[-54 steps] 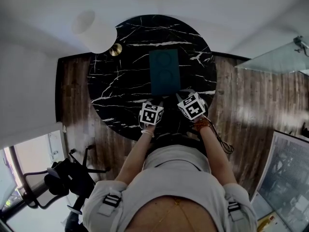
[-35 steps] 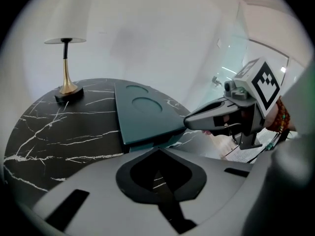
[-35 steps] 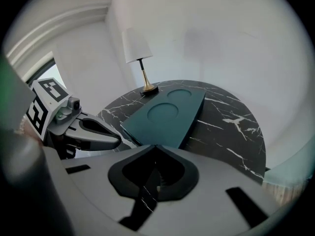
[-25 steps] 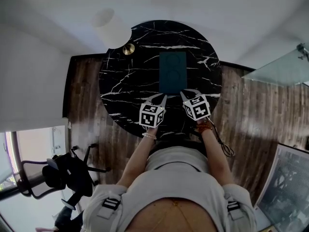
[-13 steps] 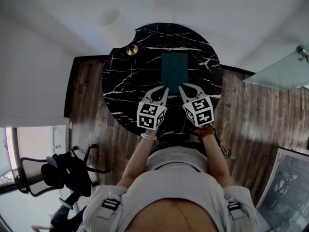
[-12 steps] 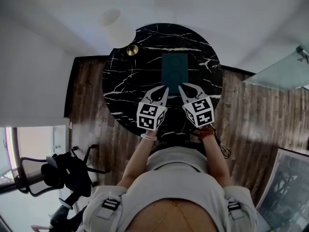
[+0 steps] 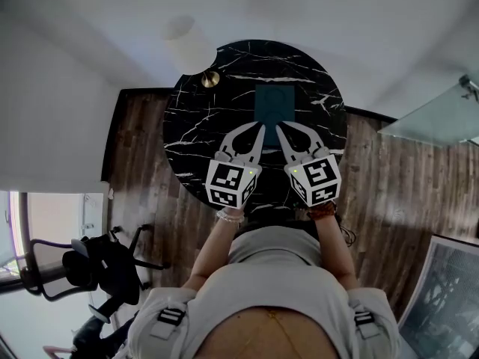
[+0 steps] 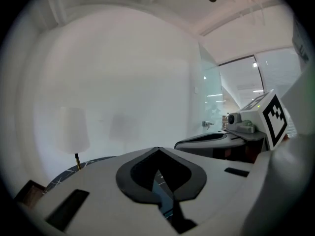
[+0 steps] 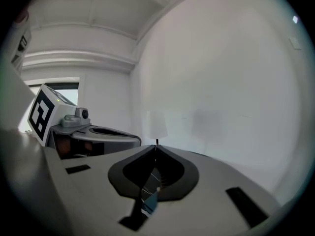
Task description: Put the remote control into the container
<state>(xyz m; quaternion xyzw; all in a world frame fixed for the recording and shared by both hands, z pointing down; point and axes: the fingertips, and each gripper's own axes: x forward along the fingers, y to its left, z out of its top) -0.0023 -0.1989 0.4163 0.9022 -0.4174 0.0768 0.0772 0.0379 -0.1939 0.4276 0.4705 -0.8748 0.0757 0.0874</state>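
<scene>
Left gripper and right gripper are hovering over the tabletop, both pressed together and holding nothing. The teal container is sitting just beyond them, toward the far edge. No remote control is showing, so I cannot tell whether it is in yet.

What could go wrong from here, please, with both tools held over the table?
1. The left tool and right tool are both shut and empty, and no remote shows in any view, so a grasp may miss unless they open first.
2. Their tips sit close together near the container; they could knock each other.
3. The lamp stands at the table edge, so a wide sweep might tip it.
</scene>
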